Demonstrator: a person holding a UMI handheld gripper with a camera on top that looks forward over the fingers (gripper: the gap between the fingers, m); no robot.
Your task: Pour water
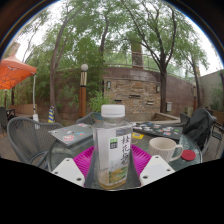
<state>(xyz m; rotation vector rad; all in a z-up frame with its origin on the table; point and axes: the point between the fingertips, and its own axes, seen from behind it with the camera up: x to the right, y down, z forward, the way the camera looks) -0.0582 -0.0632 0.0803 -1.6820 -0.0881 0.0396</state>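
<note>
Outdoor patio, trees and brick wall behind. Round glass surface (70,150) with metal chair alongside. Orange umbrella (14,72) far off beyond the surface. Clear plastic bottle (113,146), white cap, green label, upright between the pink pads, claw (112,160) clamped on its sides. White cup (163,148) on the surface just beside the bottle. Red cap (188,155) near the cup.

The only print in view is on the bottle's label (114,150), a pale green wrapper with dark vertical characters down its middle that look East Asian; they are too small to read. Smaller marks lower on the same label are likewise illegible. Nothing else shows readable writing.
</note>
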